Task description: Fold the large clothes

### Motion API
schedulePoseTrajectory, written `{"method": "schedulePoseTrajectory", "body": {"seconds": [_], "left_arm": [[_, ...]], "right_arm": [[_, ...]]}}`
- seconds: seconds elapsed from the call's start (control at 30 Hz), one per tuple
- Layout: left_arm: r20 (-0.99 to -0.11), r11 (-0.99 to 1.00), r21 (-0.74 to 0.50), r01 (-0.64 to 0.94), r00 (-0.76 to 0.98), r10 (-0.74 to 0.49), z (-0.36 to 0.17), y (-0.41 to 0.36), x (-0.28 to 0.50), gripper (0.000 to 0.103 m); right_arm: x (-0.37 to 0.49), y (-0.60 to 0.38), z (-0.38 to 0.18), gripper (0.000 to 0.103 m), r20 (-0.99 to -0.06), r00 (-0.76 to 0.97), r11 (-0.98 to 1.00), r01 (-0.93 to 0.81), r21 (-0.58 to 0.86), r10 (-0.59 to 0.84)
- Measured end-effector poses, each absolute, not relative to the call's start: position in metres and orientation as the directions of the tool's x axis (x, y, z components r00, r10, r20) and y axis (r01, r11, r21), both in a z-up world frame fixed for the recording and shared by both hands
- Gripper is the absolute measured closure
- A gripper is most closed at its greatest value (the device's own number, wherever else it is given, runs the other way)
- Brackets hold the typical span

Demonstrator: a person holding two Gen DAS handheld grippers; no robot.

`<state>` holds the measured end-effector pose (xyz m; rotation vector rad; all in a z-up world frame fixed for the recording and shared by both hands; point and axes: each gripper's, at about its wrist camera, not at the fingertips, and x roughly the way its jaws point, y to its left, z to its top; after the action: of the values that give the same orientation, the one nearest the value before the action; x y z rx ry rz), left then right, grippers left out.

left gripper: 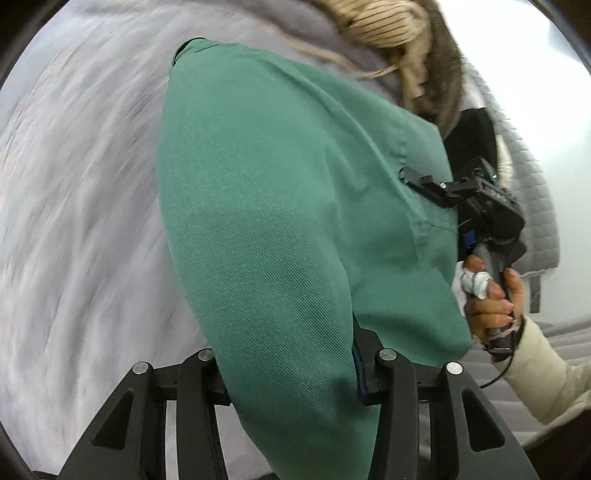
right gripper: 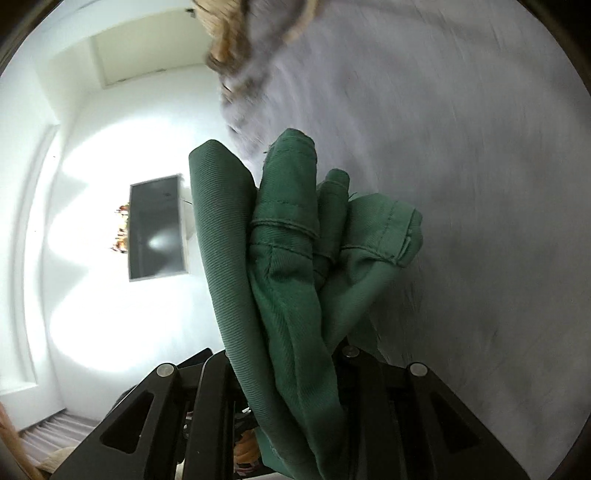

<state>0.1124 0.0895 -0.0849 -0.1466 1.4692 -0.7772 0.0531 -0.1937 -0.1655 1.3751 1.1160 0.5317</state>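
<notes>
Both grippers clamped the green garment (left gripper: pixel 280 206): left gripper (left gripper: pixel 295 373) on 1 fold, right gripper (right gripper: pixel 291 373) on bunched hems.

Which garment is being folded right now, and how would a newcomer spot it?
Over the pale grey bed sheet, find the two black grippers; stretched between them hangs the green twill garment. The left gripper pinches one end, the right gripper another. It is the only green cloth; the striped beige pile lies untouched.
</notes>
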Motion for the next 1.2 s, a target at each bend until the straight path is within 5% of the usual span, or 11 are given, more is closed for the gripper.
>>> {"method": "schedulePoseTrajectory", "body": {"seconds": [0.13, 0.23, 0.3, 0.37, 0.6, 0.83, 0.87, 0.9, 0.97, 1.2], "left_arm": [[-0.867, 0.812, -0.494, 0.31, -0.106, -0.487, -0.126, 0.111, 0.1, 0.053], [-0.867, 0.818, -0.493, 0.297, -0.091, -0.49, -0.132, 0.121, 0.095, 0.044], [-0.876, 0.812, -0.472, 0.344, -0.076, -0.477, -0.12, 0.131, 0.089, 0.039], [-0.891, 0.816, -0.437, 0.379, -0.054, -0.452, -0.107, 0.131, 0.087, 0.038], [-0.912, 0.842, -0.363, 0.4, 0.031, -0.408, -0.074, 0.152, 0.085, 0.038], [-0.939, 0.82, -0.317, 0.477, -0.038, -0.341, -0.101, 0.124, 0.049, 0.038], [-0.941, 0.82, -0.314, 0.479, -0.045, -0.334, -0.106, 0.124, 0.043, 0.038], [-0.942, 0.822, -0.314, 0.475, -0.05, -0.332, -0.109, 0.126, 0.04, 0.038], [-0.944, 0.834, -0.31, 0.457, -0.039, -0.329, -0.114, 0.131, 0.037, 0.024], [-0.931, 0.857, -0.359, 0.369, -0.081, -0.356, -0.127, 0.149, 0.041, 0.022]], "right_arm": [[0.056, -0.179, -0.189, 0.081, -0.435, 0.397, 0.293, 0.369, 0.882, 0.808], [0.062, -0.185, -0.181, 0.069, -0.576, 0.355, 0.442, 0.392, 0.806, 0.736], [0.062, -0.195, -0.171, 0.045, -0.728, 0.318, 0.609, 0.403, 0.683, 0.607], [0.06, -0.201, -0.154, 0.044, -0.806, 0.304, 0.697, 0.404, 0.592, 0.508], [0.038, -0.2, -0.1, 0.047, -0.803, 0.304, 0.737, 0.324, 0.593, 0.512], [-0.025, -0.158, -0.103, 0.047, -0.807, 0.118, 0.767, 0.256, 0.588, 0.579], [-0.028, -0.153, -0.109, 0.049, -0.812, 0.096, 0.769, 0.275, 0.577, 0.576], [-0.031, -0.149, -0.115, 0.068, -0.821, 0.083, 0.774, 0.294, 0.561, 0.564], [-0.046, -0.15, -0.13, 0.09, -0.846, 0.051, 0.79, 0.334, 0.515, 0.53], [-0.06, -0.173, -0.184, 0.098, -0.824, 0.077, 0.677, 0.53, 0.511, 0.561]]}}
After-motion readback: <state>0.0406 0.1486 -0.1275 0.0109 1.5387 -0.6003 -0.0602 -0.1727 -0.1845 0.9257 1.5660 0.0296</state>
